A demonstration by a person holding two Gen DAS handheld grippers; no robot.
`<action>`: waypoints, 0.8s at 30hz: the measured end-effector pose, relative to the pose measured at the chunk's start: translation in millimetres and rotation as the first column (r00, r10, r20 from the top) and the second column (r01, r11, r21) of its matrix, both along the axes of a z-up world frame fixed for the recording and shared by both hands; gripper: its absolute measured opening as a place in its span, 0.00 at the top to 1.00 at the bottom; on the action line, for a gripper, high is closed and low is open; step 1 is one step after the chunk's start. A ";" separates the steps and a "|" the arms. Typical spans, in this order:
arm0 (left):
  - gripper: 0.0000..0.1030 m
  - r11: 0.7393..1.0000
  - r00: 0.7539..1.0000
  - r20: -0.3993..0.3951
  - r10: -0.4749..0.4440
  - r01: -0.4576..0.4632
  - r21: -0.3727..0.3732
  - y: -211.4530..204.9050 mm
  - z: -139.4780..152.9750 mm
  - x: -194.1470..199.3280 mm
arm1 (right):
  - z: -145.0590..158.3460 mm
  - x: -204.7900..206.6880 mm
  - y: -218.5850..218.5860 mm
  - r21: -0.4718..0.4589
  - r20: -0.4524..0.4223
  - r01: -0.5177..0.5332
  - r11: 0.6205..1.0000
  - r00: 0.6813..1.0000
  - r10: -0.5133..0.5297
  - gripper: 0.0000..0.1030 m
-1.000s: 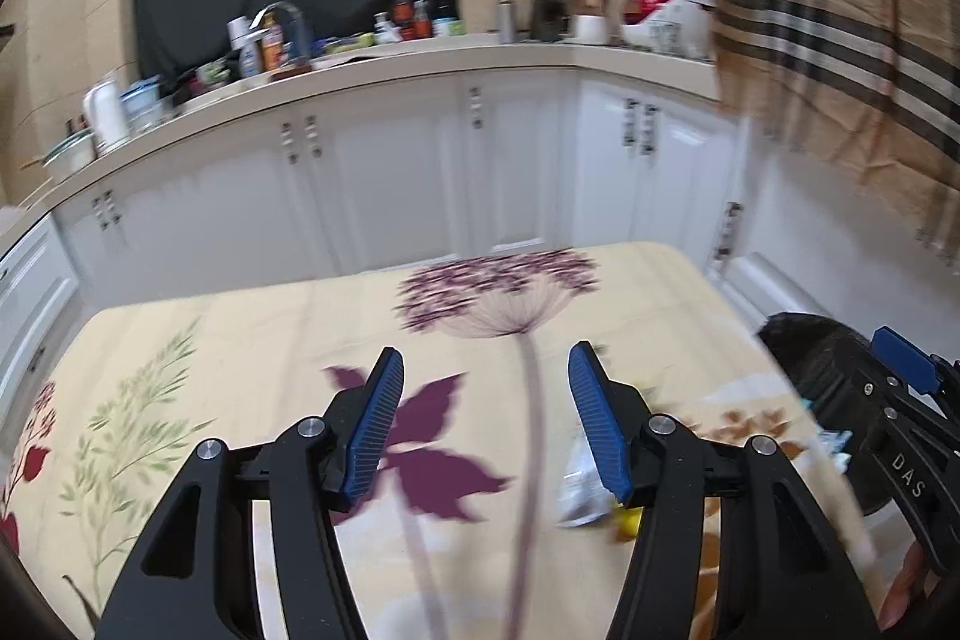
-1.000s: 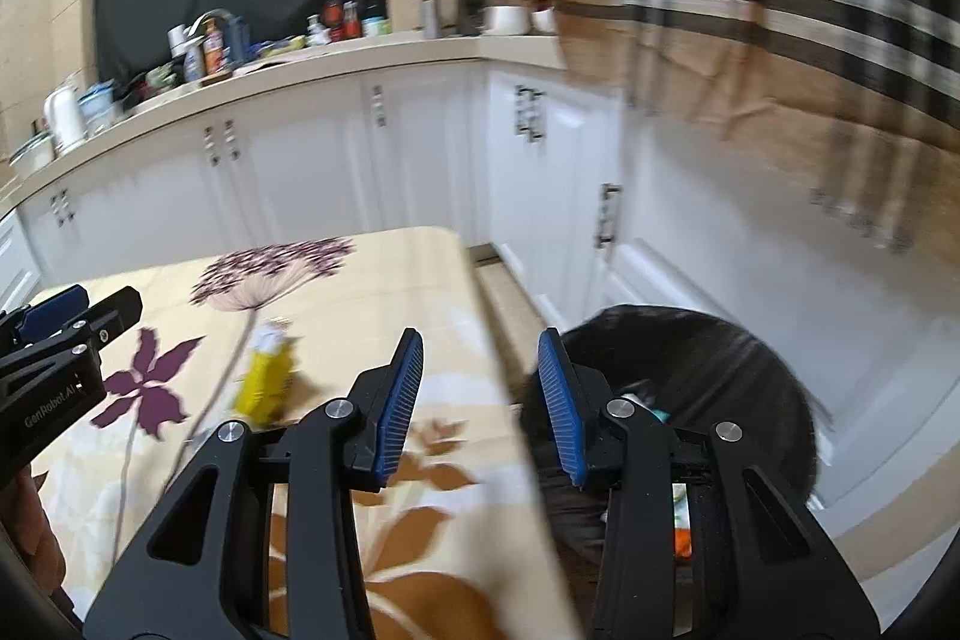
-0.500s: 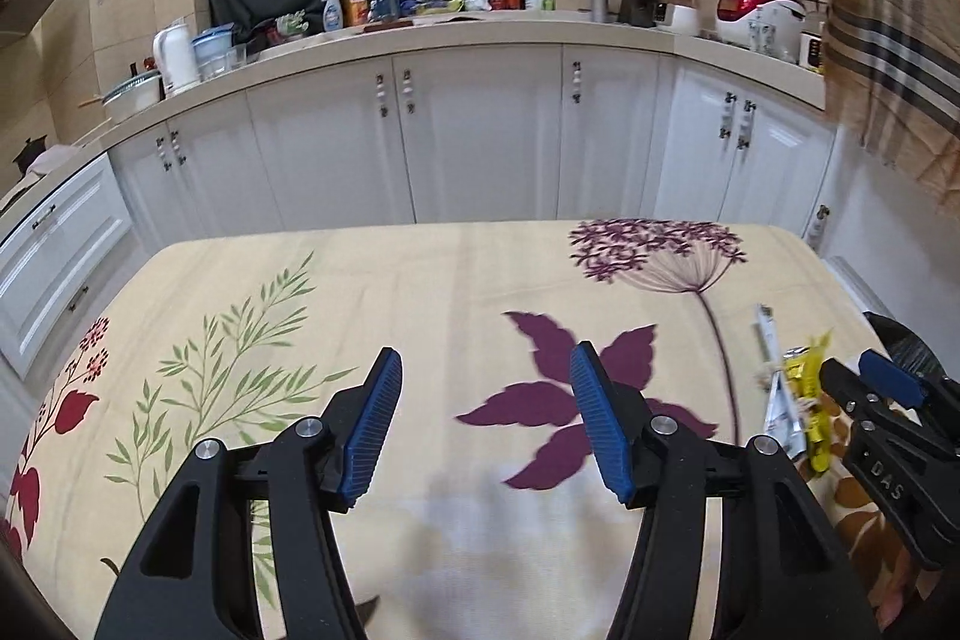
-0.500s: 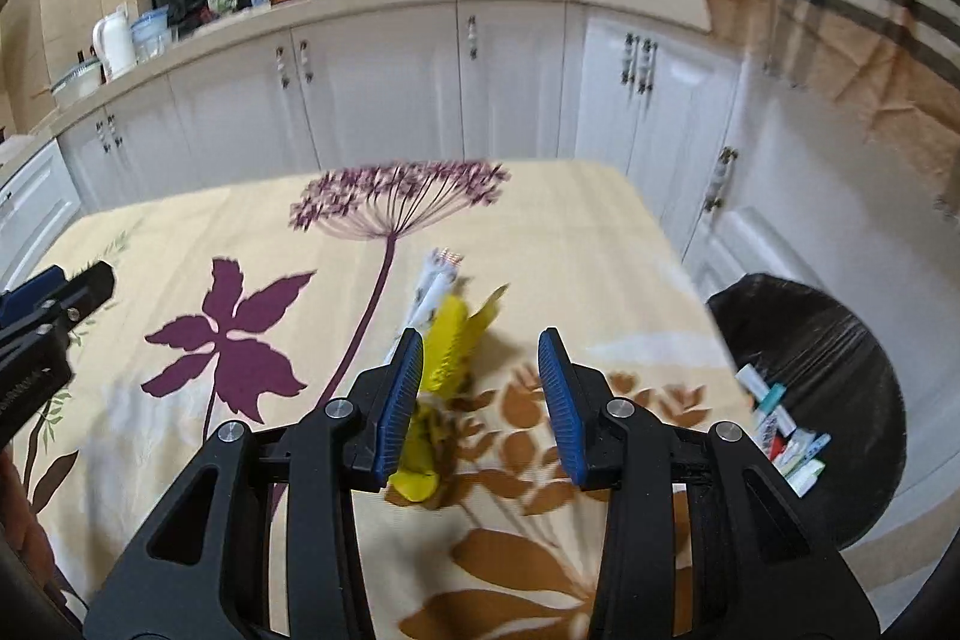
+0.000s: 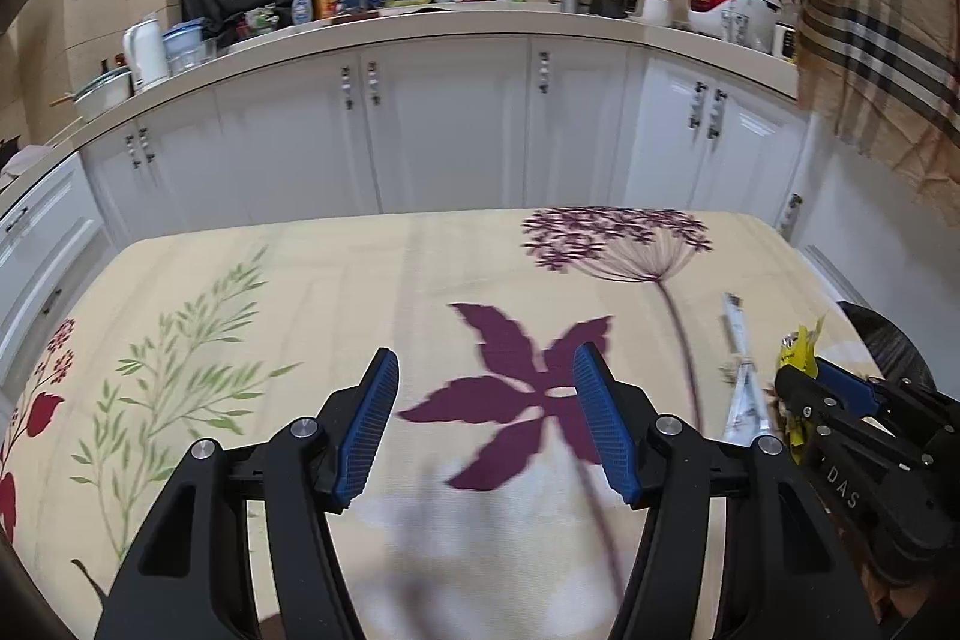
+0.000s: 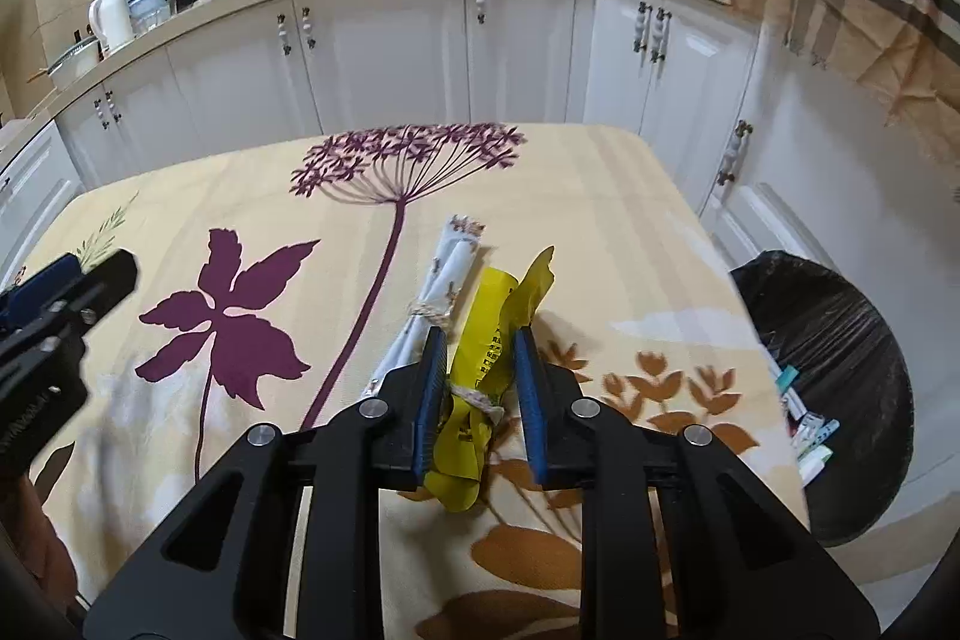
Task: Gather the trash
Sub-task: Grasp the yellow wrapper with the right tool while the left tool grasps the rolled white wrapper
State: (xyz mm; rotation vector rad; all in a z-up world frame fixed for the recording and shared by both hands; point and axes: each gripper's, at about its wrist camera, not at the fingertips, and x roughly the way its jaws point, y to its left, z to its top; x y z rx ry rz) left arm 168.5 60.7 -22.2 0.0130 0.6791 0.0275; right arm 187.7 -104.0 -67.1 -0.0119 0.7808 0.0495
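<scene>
1. Right now the right gripper [image 6: 477, 388] has its blue pads either side of the yellow wrapper [image 6: 480, 370], which lies on the floral tablecloth [image 6: 240, 196].
2. Jaws are narrowed but still part open; cannot tell if the pads touch the wrapper. A twine knot on the wrapper sits between them.
3. Wrapper's torn top sticks out past the fingertips; its lower end lies back under the gripper body.
4. White wrapper [image 6: 432, 292], also tied with twine, lies just left of the yellow one, outside the left pad, near-parallel to it.
5. Black-lined trash bin [image 6: 840, 340] stands off the table's right edge, with some packaging inside.
6. Left gripper [image 5: 486, 418] is wide open, nothing held, hovering over the purple leaf print, well left of both wrappers.
</scene>
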 end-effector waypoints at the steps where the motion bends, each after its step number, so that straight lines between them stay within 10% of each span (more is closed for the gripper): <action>1: 0.42 1.000 1.000 -0.003 -0.014 0.014 -0.004 -6.6 -0.3 1.6 | 2.4 -3.4 -4.0 -0.003 0.011 0.007 1.000 1.000 -0.007 0.78; 19: 0.44 0.982 0.970 -0.157 -0.187 0.187 -0.013 -98.7 -35.0 37.9 | 14.5 -35.9 -102.9 0.013 0.061 0.158 0.987 0.985 -0.159 0.78; 24: 0.71 0.974 0.956 -0.194 -0.222 0.226 -0.004 -107.9 -41.5 40.5 | 13.1 -37.2 -111.7 0.025 0.062 0.165 0.986 0.984 -0.166 0.78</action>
